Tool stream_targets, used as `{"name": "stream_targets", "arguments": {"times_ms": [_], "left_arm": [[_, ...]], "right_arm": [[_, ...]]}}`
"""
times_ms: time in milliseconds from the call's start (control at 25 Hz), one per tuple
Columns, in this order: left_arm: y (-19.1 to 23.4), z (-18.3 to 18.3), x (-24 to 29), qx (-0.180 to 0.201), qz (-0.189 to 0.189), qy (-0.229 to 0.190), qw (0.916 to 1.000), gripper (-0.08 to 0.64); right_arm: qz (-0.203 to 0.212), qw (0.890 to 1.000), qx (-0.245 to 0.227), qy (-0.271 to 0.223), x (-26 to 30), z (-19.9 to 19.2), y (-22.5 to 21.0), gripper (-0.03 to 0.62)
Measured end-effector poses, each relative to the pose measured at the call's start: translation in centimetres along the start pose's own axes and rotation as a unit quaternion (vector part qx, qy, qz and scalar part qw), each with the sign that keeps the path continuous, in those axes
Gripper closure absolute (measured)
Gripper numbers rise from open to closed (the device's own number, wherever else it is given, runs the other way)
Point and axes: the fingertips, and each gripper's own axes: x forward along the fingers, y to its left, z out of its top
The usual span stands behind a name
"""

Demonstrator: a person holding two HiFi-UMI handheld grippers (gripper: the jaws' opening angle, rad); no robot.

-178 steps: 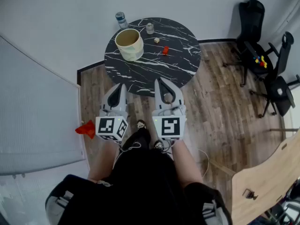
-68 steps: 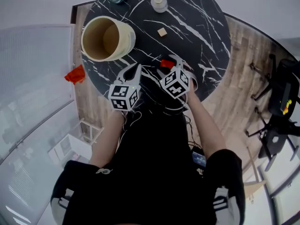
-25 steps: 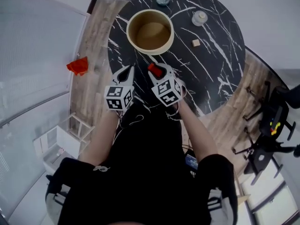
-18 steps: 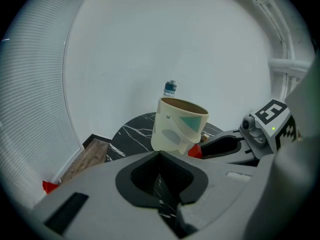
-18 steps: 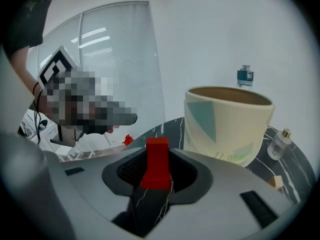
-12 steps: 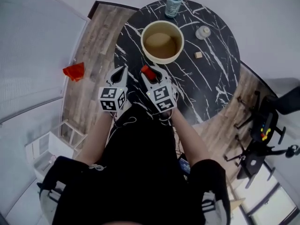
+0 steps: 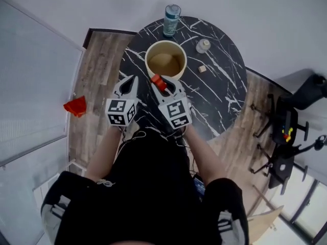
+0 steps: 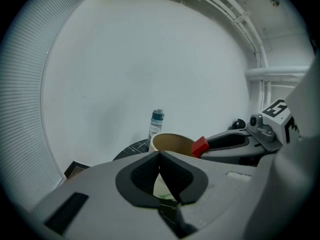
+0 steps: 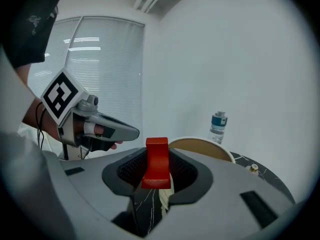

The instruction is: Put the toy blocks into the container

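My right gripper (image 7: 161, 82) is shut on a red toy block (image 7: 158, 81), held just in front of the near rim of the cream round container (image 7: 165, 59) on the black marble table (image 7: 219, 91). In the right gripper view the red block (image 9: 157, 162) stands upright between the pads, with the container (image 9: 202, 145) behind it. A small beige block (image 7: 202, 69) lies on the table right of the container. My left gripper (image 7: 130, 81) is shut and holds nothing, beside the right one; its closed tips (image 8: 161, 156) point toward the container (image 8: 172, 143).
A water bottle (image 7: 171, 20) stands at the table's far edge behind the container, and a small jar (image 7: 203, 45) sits to its right. A red object (image 7: 76, 106) lies on the wood floor at left. Office chairs (image 7: 288, 131) stand at right.
The right gripper has carried the red block up from the table toward the container's near rim. The left gripper stayed shut beside it. The head view shifted, so the table looks farther away.
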Motion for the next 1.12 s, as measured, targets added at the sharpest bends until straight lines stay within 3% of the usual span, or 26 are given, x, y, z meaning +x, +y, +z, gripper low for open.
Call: {"name": "stream_targets", "arguments": {"times_ms": [400,1120], "left_arm": [[-1.5,2.9,2.7,0.018,-0.048,-0.017,0.9985,0.56],[-0.8,2.4,5.0,0.006,-0.043,0.001,0.9991,0.56]], "right_arm": [[-0.075,0.995,0.062,-0.002,-1.0,2.0,-5.7,0.469],[-0.076,0.991,0.074,0.077,2.9,-1.3,-8.0,0.468]]}}
